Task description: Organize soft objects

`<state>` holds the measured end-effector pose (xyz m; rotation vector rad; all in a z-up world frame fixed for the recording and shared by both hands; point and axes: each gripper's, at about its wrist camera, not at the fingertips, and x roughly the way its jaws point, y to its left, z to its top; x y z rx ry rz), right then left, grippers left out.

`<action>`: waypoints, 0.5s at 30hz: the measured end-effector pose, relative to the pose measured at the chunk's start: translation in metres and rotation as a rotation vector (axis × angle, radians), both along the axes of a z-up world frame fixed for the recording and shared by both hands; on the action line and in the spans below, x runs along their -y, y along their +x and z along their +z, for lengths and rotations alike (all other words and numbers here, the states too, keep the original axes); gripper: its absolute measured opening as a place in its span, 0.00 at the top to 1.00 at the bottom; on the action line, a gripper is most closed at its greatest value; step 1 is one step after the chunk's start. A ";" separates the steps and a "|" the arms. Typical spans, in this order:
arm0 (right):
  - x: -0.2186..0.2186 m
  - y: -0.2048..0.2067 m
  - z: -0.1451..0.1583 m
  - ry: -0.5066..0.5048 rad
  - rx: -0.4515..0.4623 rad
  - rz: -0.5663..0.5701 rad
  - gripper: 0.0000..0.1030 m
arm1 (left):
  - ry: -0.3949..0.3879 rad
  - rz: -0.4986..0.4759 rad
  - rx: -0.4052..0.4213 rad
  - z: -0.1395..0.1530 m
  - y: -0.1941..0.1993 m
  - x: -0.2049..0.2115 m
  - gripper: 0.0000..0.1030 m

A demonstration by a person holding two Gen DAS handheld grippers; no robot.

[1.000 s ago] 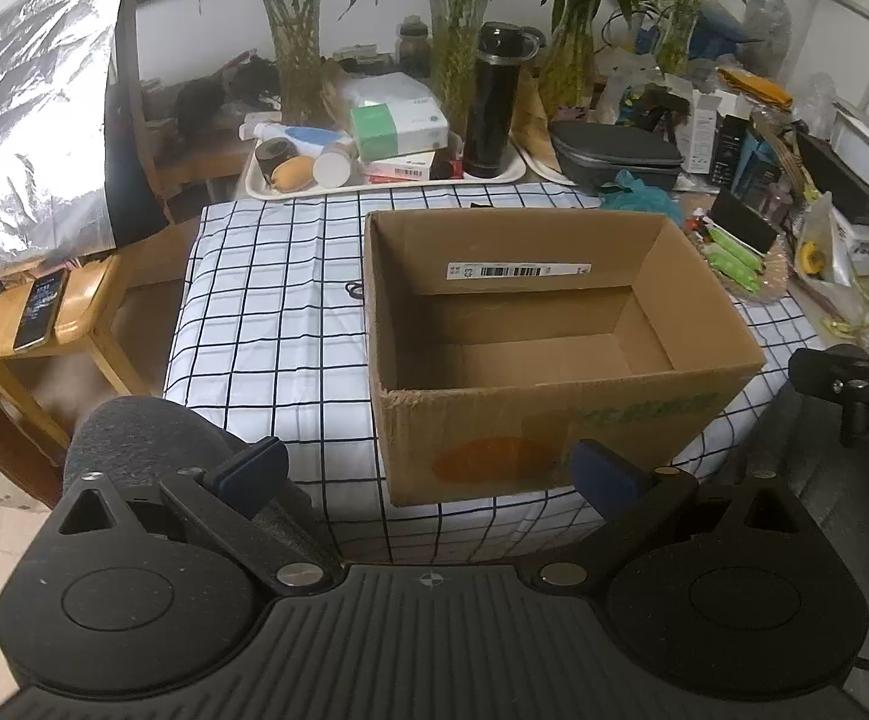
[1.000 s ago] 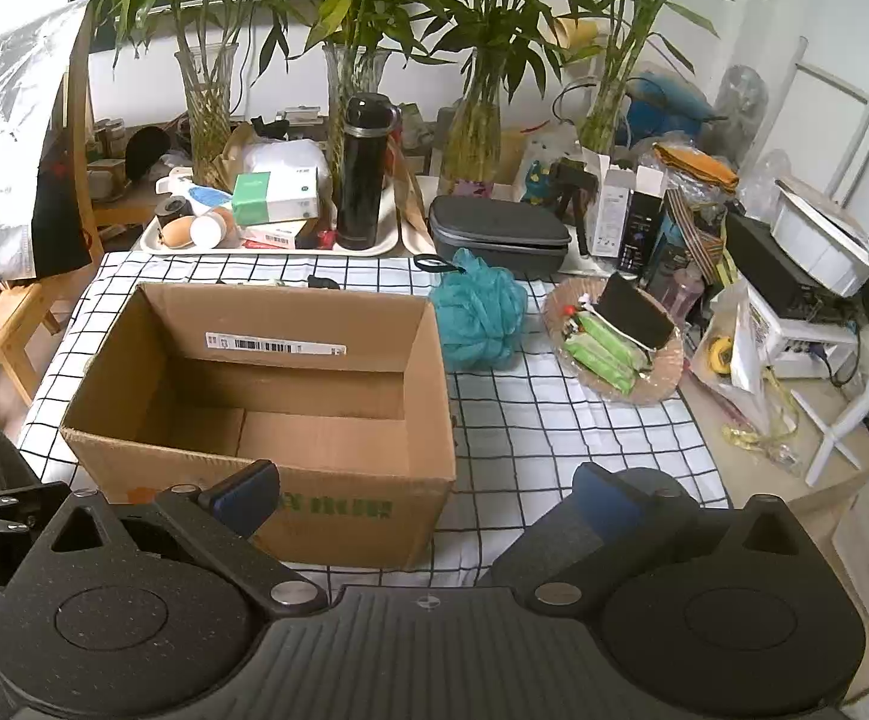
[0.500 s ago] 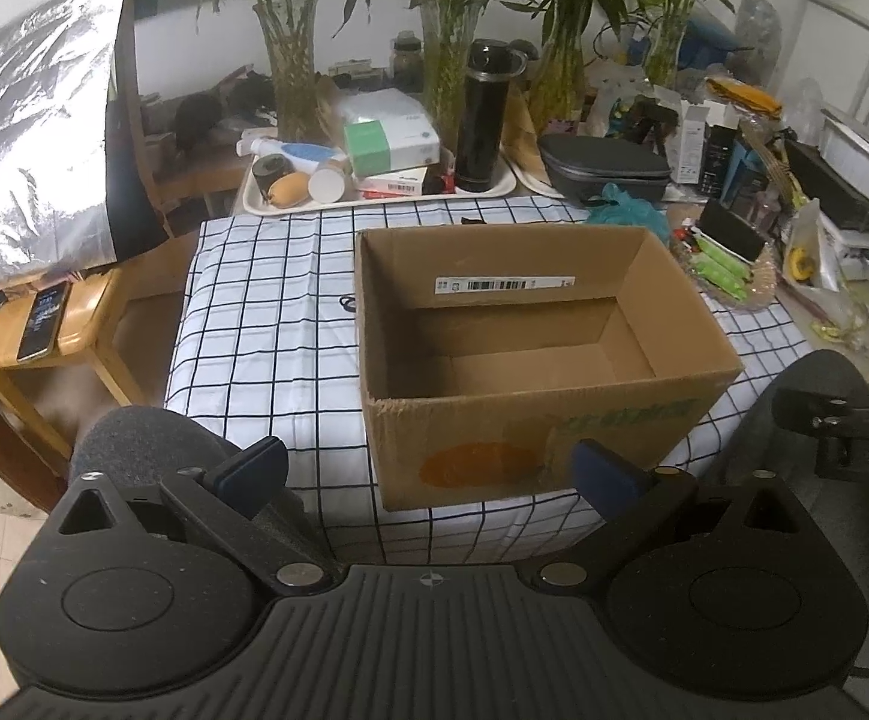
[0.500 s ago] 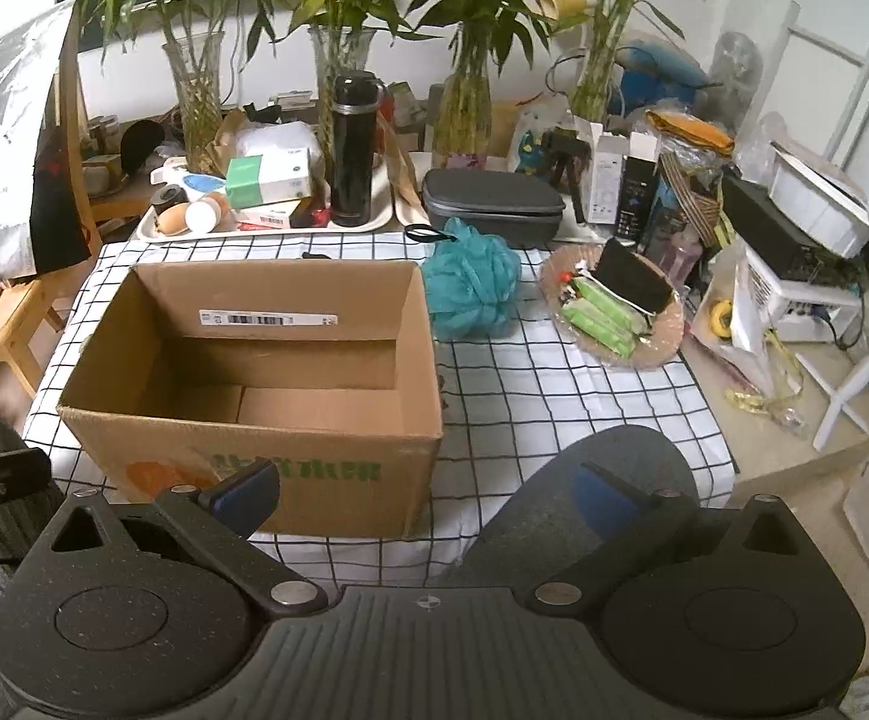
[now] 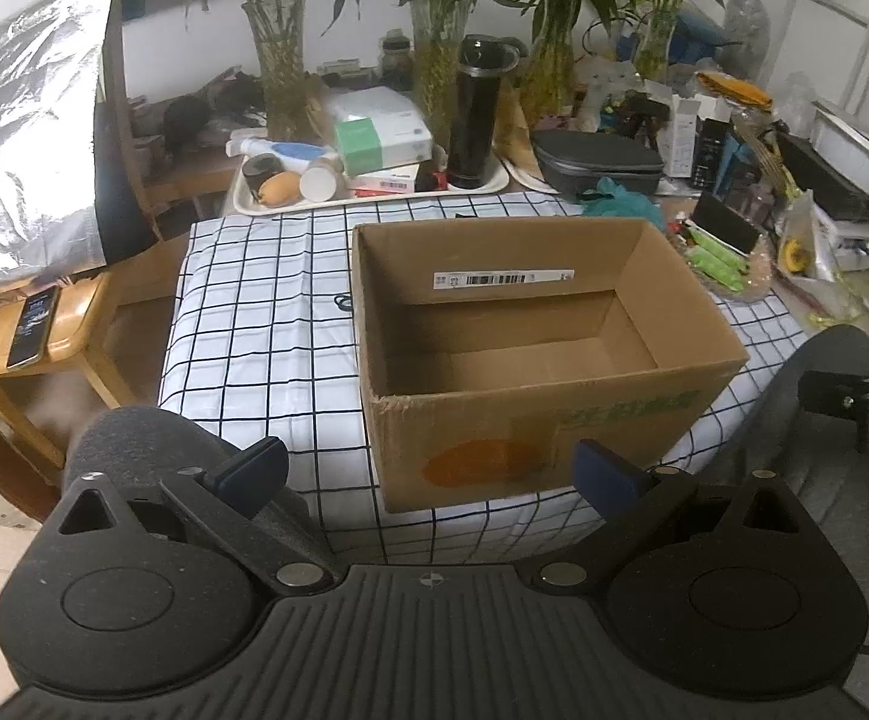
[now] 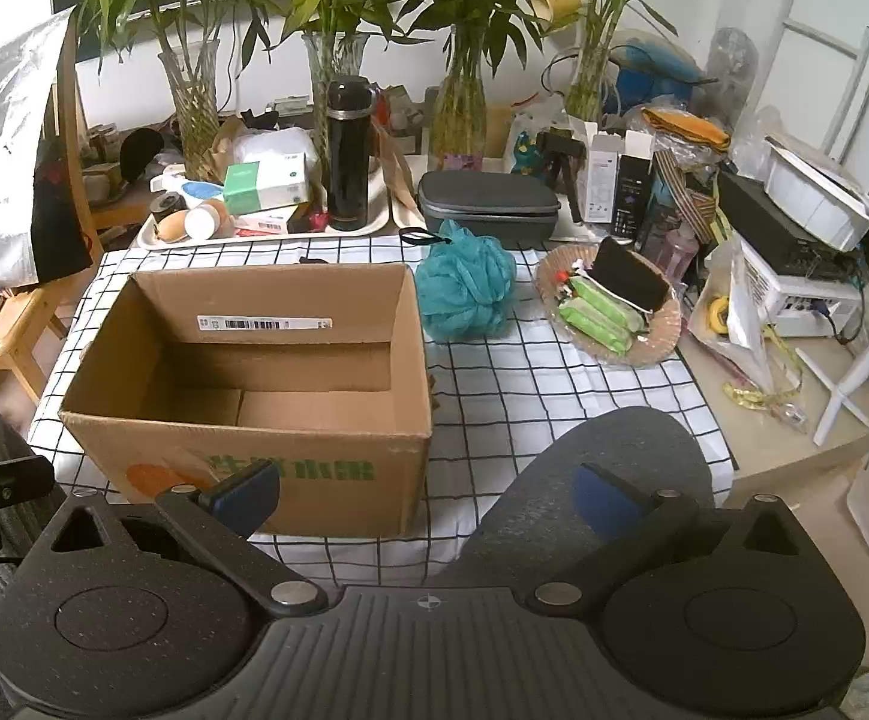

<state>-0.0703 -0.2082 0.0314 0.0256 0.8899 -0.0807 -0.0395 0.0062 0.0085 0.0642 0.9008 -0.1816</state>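
My right camera shows the whole teal mesh pouf [image 6: 467,288], puffy and ruffled, on the checked cloth just right of the cardboard box [image 6: 254,372]; my left camera catches only its top [image 5: 620,197] behind the box [image 5: 530,360]. A barcode sticker sits inside the box; its green lettering is unreadable. My left gripper [image 5: 428,474] and right gripper [image 6: 425,489] are both spread, empty

A teal mesh bath pouf [image 6: 467,288] sits just beside the open, empty cardboard box [image 6: 254,414].
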 end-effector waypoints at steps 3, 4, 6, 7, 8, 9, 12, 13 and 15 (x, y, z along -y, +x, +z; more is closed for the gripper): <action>0.000 0.002 -0.002 0.002 -0.007 0.003 0.00 | 0.006 0.000 -0.007 -0.004 0.004 -0.001 0.00; 0.000 0.003 -0.003 0.003 -0.010 0.005 0.00 | 0.007 -0.001 -0.009 -0.005 0.005 -0.001 0.00; 0.000 0.004 -0.006 0.006 -0.016 0.010 0.00 | 0.007 -0.017 -0.010 -0.008 0.006 0.000 0.00; 0.000 0.005 -0.007 0.008 -0.020 0.013 0.00 | 0.008 -0.027 -0.013 -0.009 0.007 0.000 0.00; 0.000 0.007 -0.009 0.011 -0.024 0.019 0.00 | 0.011 -0.033 -0.018 -0.011 0.009 0.000 0.00; 0.001 0.008 -0.010 0.014 -0.028 0.025 0.00 | 0.013 -0.033 -0.021 -0.012 0.010 0.000 0.00; 0.001 0.012 -0.014 0.023 -0.038 0.036 0.00 | 0.013 -0.035 -0.024 -0.016 0.015 -0.001 0.00; 0.000 0.014 -0.016 0.022 -0.040 0.041 0.00 | 0.009 -0.034 -0.023 -0.017 0.015 -0.002 0.00; -0.001 0.019 -0.018 0.014 -0.041 0.048 0.00 | 0.000 -0.030 -0.024 -0.018 0.018 -0.004 0.00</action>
